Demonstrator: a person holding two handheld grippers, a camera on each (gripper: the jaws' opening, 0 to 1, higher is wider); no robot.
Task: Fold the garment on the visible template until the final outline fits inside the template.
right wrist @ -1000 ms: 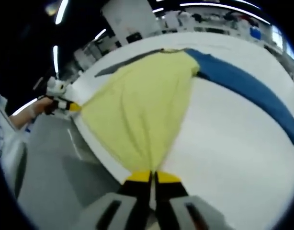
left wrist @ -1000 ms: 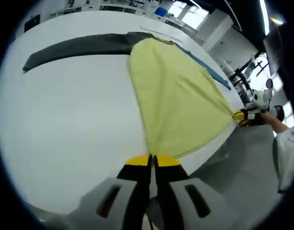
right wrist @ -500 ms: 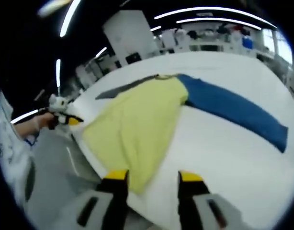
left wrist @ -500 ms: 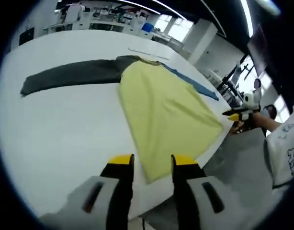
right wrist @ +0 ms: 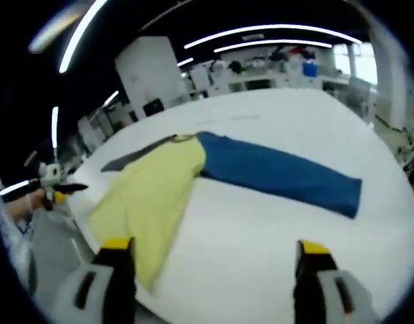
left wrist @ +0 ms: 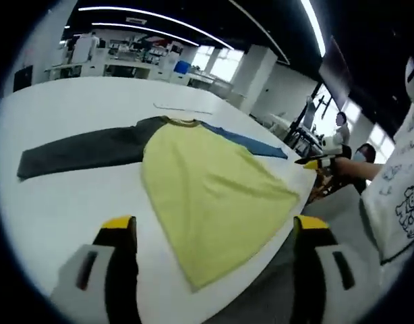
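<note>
A garment lies flat on the white table (left wrist: 72,202), with a yellow body (left wrist: 207,189), a dark grey sleeve (left wrist: 79,152) and a blue sleeve (left wrist: 251,143). My left gripper (left wrist: 215,229) hovers above the near hem, jaws wide apart and holding nothing. From the other side I see the yellow body (right wrist: 150,196), the blue sleeve (right wrist: 281,175) spread out flat and the grey sleeve (right wrist: 136,154). My right gripper (right wrist: 215,246) is also open wide and empty over the table (right wrist: 261,229). A thin line (left wrist: 183,108) runs on the table beyond the collar.
A person in a white printed shirt (left wrist: 396,196) stands at the table's edge, a hand holding the right gripper (left wrist: 320,162). The left gripper (right wrist: 55,190) appears off the table's left corner. Benches and equipment (right wrist: 274,67) fill the room behind. Grey floor (right wrist: 52,256) lies below the edge.
Both grippers were shut on the yellow hem corners a second ago. They have let go, opened wide and drawn back. The yellow body now lies slack on the table.
</note>
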